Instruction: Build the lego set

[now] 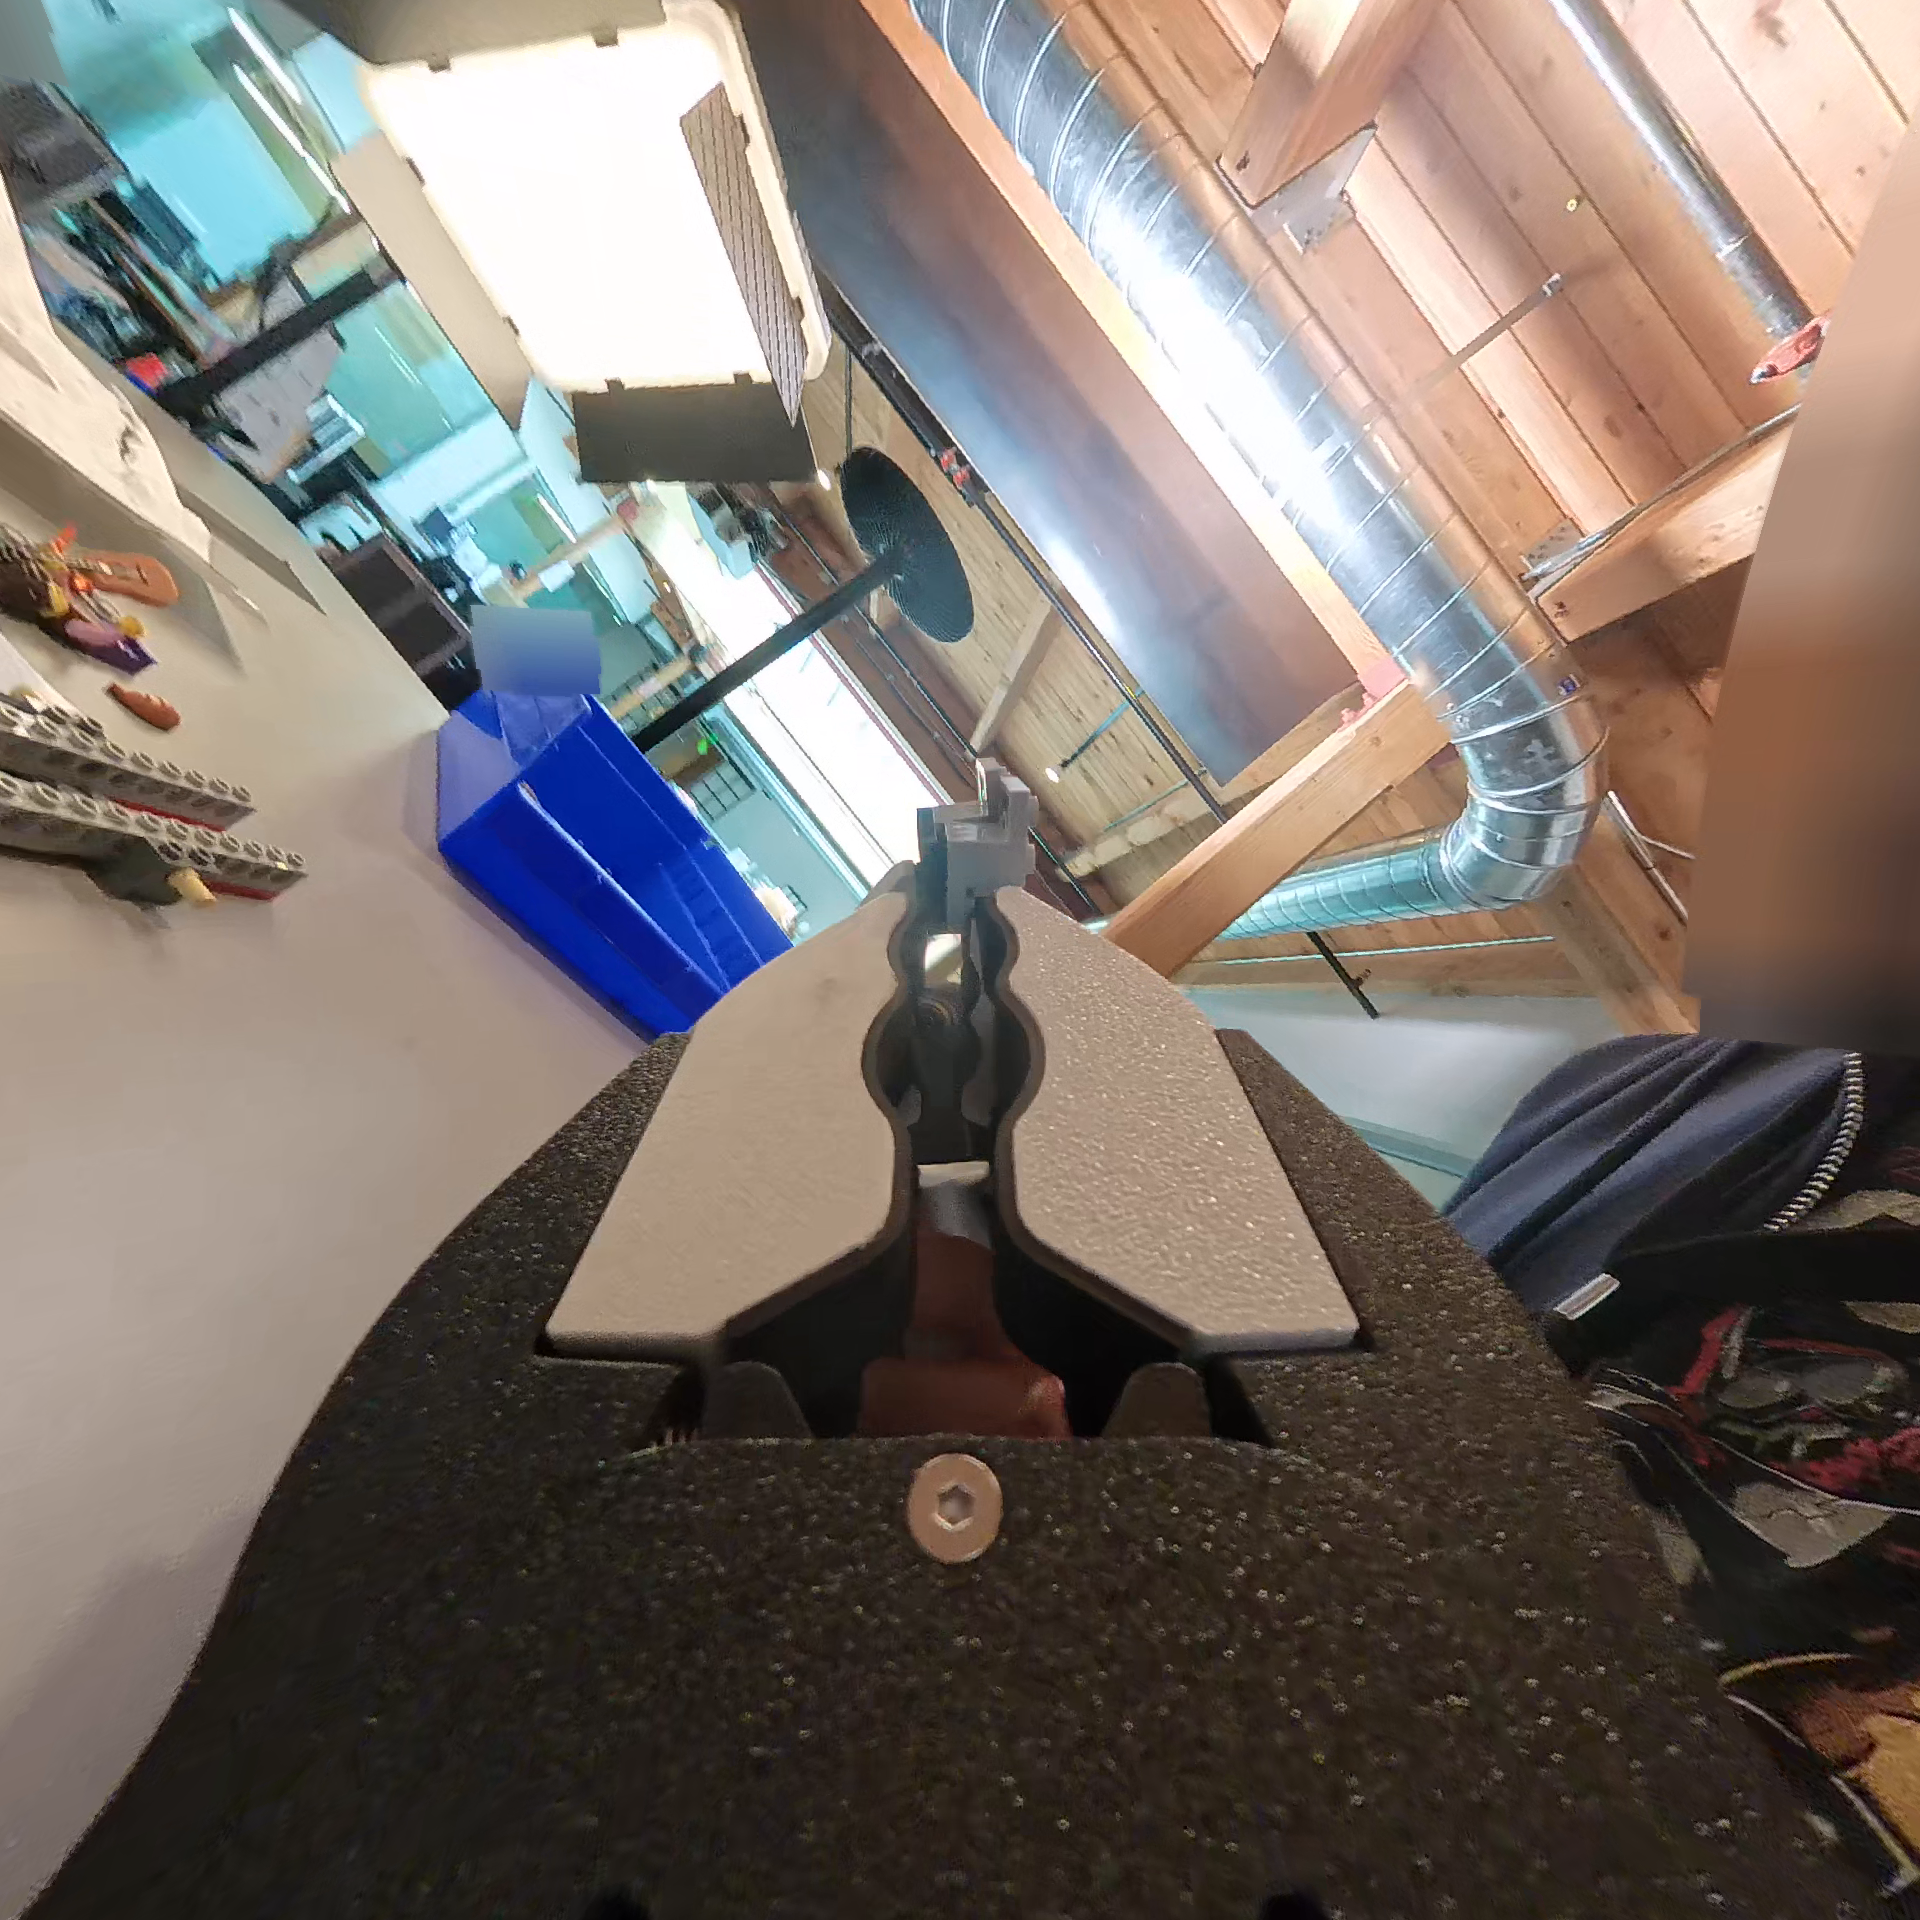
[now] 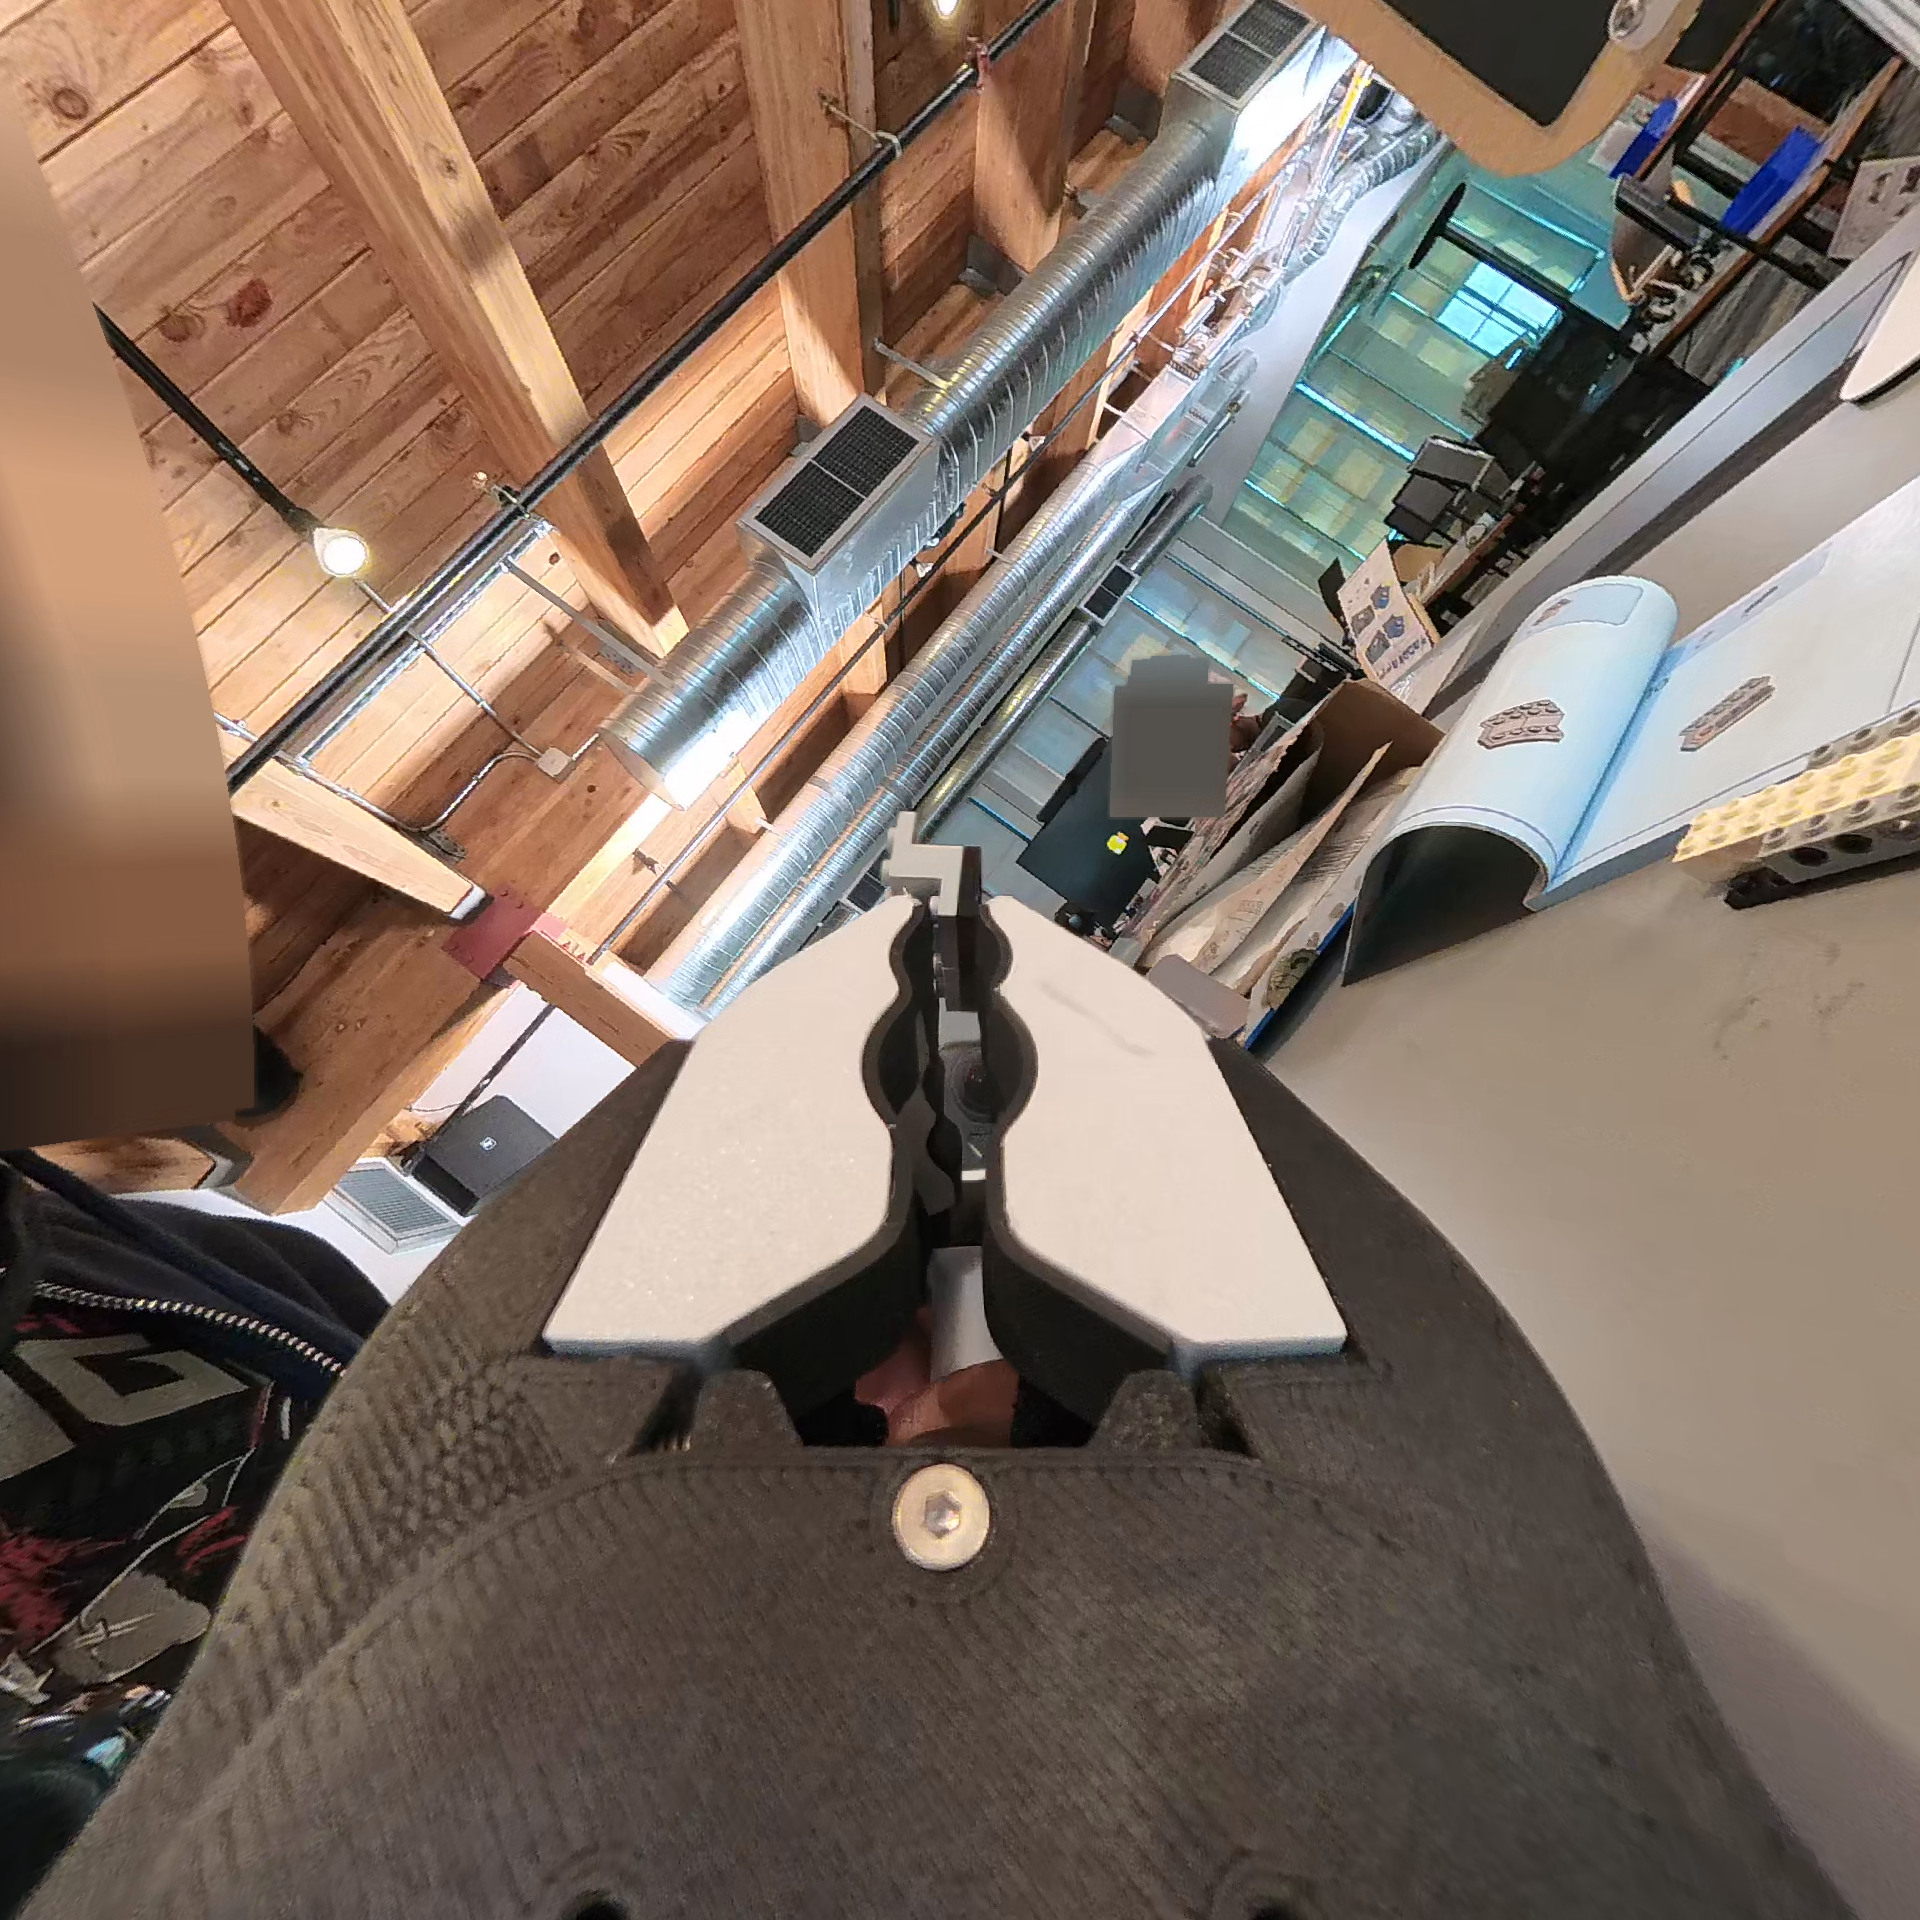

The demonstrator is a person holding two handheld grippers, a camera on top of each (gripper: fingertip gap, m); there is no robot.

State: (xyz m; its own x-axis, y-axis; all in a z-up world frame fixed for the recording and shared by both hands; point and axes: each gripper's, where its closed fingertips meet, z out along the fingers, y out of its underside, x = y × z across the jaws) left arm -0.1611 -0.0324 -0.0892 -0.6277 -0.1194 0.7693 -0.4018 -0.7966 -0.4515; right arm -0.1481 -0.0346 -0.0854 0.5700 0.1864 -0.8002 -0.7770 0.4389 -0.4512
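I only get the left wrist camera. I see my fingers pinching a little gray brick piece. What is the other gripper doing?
Observer: The right gripper also pinches a small piece, light gray with a black part, at its fingertips.
Operator: What's on the table over there?
Observer: An open booklet lies on the table, one page curled up.
Operator: Any bricks near it?
Observer: Yes, a tan and black brick build sits right by the booklet.
Operator: Anything behind the booklet?
Observer: Cardboard sheets lean there past the table's edge.
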